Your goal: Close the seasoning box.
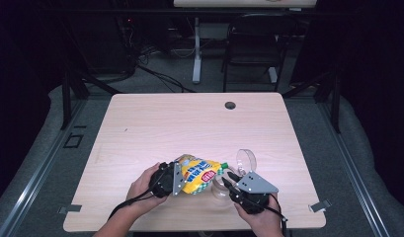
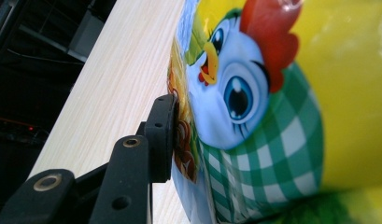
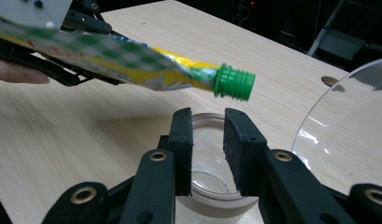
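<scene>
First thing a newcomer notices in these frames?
The bright yellow pouch with a cartoon chicken print, near the table's front edge, clamped in the left tongs. Its green screw spout hangs just above a clear glass jar, which the right tongs flank without a visible squeeze. A clear round lid stands tilted right behind the jar.

High view: table (image 1: 189, 123) evenly lit from above, surroundings near black, image soft, low detail. Soft shadows under hands. Left gripper view: yellow pouch (image 2: 272, 116) very close, blurred, glare on upper right foil. Right gripper view: jar rim (image 3: 207, 119) sharp, clear lid (image 3: 347, 135) reflecting light, background dim.
</scene>
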